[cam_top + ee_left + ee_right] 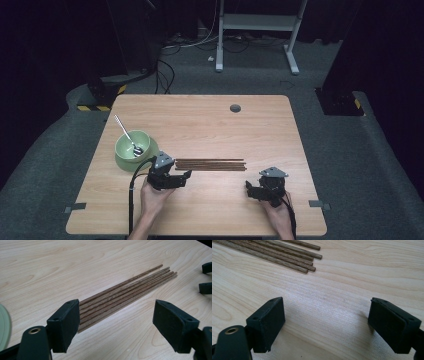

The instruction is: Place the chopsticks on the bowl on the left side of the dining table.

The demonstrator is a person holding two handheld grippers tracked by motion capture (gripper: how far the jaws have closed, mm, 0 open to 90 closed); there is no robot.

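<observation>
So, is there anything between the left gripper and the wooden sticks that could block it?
No, nothing visible blocks it. The left gripper is open, with the near ends of the sticks lying beside its left jaw on bare table. The bowl sits off to the side.

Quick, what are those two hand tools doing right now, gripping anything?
Left tool: open, nothing gripped; its jaws straddle the near end of the wooden sticks.
Right tool: open, empty, over bare table.

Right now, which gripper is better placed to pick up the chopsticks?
Left. The left gripper stands open at the near end of the chopsticks; the right gripper is open over bare table, the tips off to its side.
</observation>
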